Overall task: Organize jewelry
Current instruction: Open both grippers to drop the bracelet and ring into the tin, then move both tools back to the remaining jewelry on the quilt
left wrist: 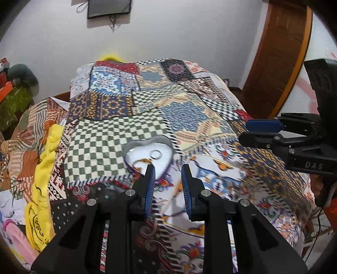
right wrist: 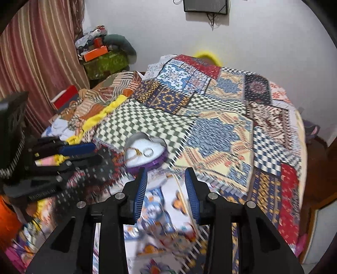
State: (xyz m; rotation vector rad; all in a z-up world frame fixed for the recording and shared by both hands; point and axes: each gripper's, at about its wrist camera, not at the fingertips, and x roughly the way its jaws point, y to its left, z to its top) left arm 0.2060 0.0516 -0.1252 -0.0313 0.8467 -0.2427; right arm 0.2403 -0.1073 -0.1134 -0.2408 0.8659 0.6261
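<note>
Left wrist view, bottom centre: left gripper (left wrist: 168, 170) with blue-padded fingers (left wrist: 150, 185) parted by a modest gap, nothing between them. Below the gap only the patchwork bedspread (left wrist: 118, 130).

Right wrist view, bottom centre: right gripper (right wrist: 166, 175), fingers likewise apart, gap empty. This frame is motion-blurred in its lower half.

Just beyond the fingertips in both views: heart-shaped box (left wrist: 147, 151), white inside, open, resting on the bed at the edge of the green-and-white checked patch. The right view shows its purple outer wall (right wrist: 154, 162); the left view shows mainly the pale rim. Inside lie a silver ring (left wrist: 155, 153) and a gold chain (left wrist: 143, 161); the chain reads more clearly in the right view (right wrist: 134, 152).

Writing: "DAG" or similar moulded on the right gripper body at the right edge of the left view (left wrist: 313, 165); lettering on the yellow cloth (left wrist: 40, 223), lower left, is too small to read.

Each view catches the other gripper from the side, well apart from the box.

Left side: rumpled clothes. Only the right view shows the striped curtain (right wrist: 42, 52) at upper left; only the left view shows the wooden door frame (left wrist: 284, 54) at upper right. Far wall: dark mounted panel (left wrist: 109, 8) with dangling wires.
</note>
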